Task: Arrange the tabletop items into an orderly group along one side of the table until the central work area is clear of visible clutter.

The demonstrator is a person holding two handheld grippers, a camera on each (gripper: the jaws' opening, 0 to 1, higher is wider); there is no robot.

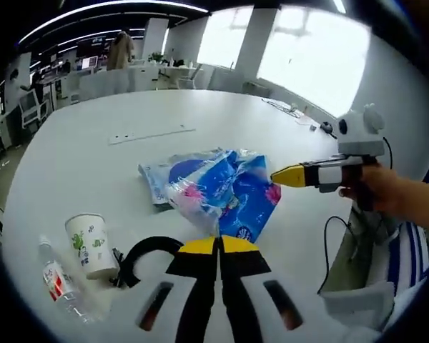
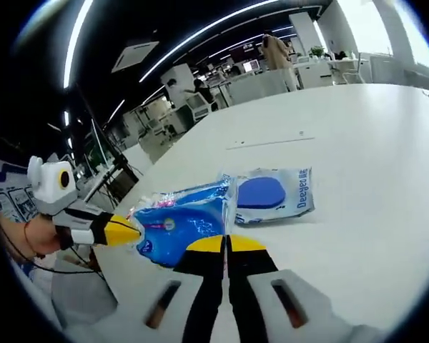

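both pairs of jaws are clenched with nothing between them. the left gripper [image 1: 218, 246] sits at the near edge of the blue tissue pack [image 1: 232, 189], and the right gripper [image 2: 227, 246] points at that pack from the opposite side. just beyond the pack lies a pale blue packet [image 2: 272, 191], touching it. left of the pack stand a paper cup [image 1: 89, 244] and a water bottle [image 1: 61, 286] on the white counter [image 1: 129, 107].

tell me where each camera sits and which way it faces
Left gripper view: rides the left tongs, facing the blue tissue pack, paper cup and bottle; right tongs and hand enter.
Right gripper view: rides the right tongs, facing the same pack; left tongs enter.
Shared: pack, white table.
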